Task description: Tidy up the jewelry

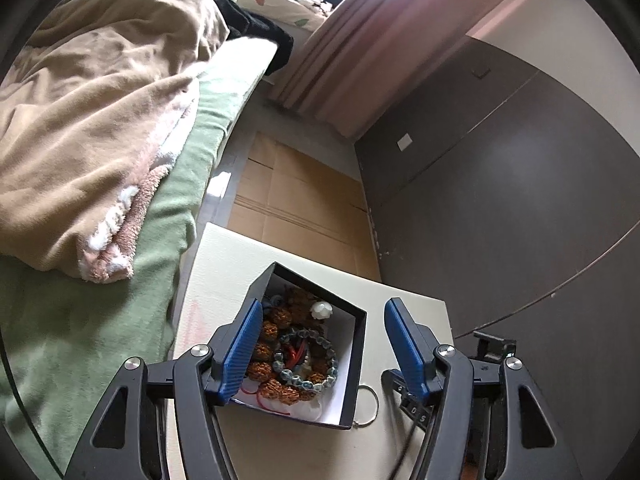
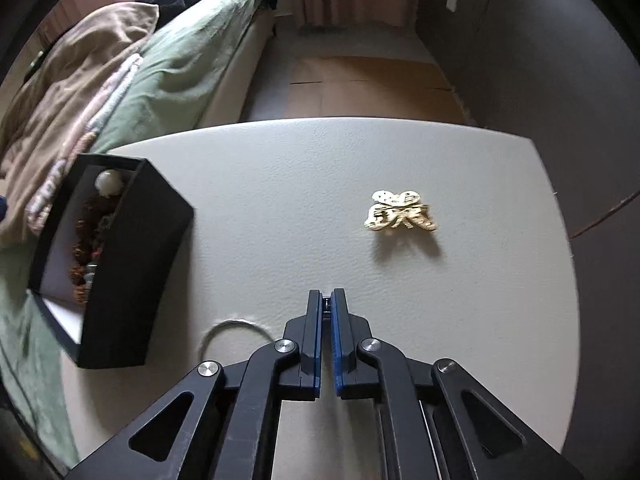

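An open black box (image 1: 354, 360) stands on the white table (image 1: 224, 264), filled with brown bead bracelets (image 1: 276, 364) and a blue-grey bead bracelet (image 1: 320, 376). My left gripper (image 1: 325, 306) is open and straddles the box; its left finger overlaps the box's left wall and its right finger stands clear of the right wall. A thin metal ring (image 1: 369, 404) lies just right of the box. In the right wrist view the same box (image 2: 132, 264) is at the left and the ring (image 2: 230, 330) beside it. My right gripper (image 2: 327, 300) is shut over bare table. A gold butterfly-shaped clip (image 2: 400, 212) lies ahead to its right.
A bed with a green sheet (image 1: 132, 320) and a beige blanket (image 1: 100, 120) runs along the table's left side. Flattened cardboard (image 1: 304, 200) covers the floor beyond the table. A dark wall (image 1: 500, 200) closes the right side. A dark object (image 1: 494, 346) sits behind my left gripper's right finger.
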The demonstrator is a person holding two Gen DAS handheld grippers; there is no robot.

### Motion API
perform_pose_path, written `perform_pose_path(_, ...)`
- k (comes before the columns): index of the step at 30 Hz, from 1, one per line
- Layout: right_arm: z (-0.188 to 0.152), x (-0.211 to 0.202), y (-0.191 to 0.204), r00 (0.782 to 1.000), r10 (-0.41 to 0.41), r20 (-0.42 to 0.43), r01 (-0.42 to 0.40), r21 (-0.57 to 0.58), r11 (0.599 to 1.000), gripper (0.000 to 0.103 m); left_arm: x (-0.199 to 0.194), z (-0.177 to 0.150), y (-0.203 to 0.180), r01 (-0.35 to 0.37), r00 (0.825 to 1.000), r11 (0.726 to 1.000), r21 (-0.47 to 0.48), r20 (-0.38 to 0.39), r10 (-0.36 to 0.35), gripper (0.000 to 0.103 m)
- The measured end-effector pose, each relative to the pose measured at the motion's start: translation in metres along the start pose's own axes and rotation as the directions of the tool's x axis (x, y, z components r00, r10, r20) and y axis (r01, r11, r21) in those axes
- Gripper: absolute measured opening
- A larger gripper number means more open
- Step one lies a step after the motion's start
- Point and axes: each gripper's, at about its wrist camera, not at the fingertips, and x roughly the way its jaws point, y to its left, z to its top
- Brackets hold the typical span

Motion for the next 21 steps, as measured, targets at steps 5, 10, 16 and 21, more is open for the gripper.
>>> perform_pose_path(5, 0.002, -0.014, -0.014, 0.992, 0.124, 0.036, -0.126, 0.087, 0.988, 0.006, -0.002, 0.001, 0.003, 0.001, 1.000, 1.000, -0.005, 0.003, -0.001, 0.064)
perform_pose_path(10, 0.002, -0.032, -0.013, 0.962, 0.257, 0.091, -0.266, 0.111, 0.958, 0.006, -0.004, 0.003, 0.007, -0.004, 1.000, 1.000, -0.016, 0.009, 0.004, 0.064)
perform_pose_path(16, 0.010, -0.053, 0.013, 0.887, 0.423, 0.185, -0.441, 0.071, 0.895, 0.006, -0.007, 0.005, 0.010, -0.013, 1.000, 1.000, -0.022, 0.017, 0.014, 0.064)
perform_pose_path(21, 0.016, -0.054, 0.033, 0.810, 0.546, 0.215, -0.568, 0.057, 0.821, 0.007, -0.007, 0.005, 0.012, -0.016, 1.000, 1.000, -0.024, 0.015, 0.016, 0.064)
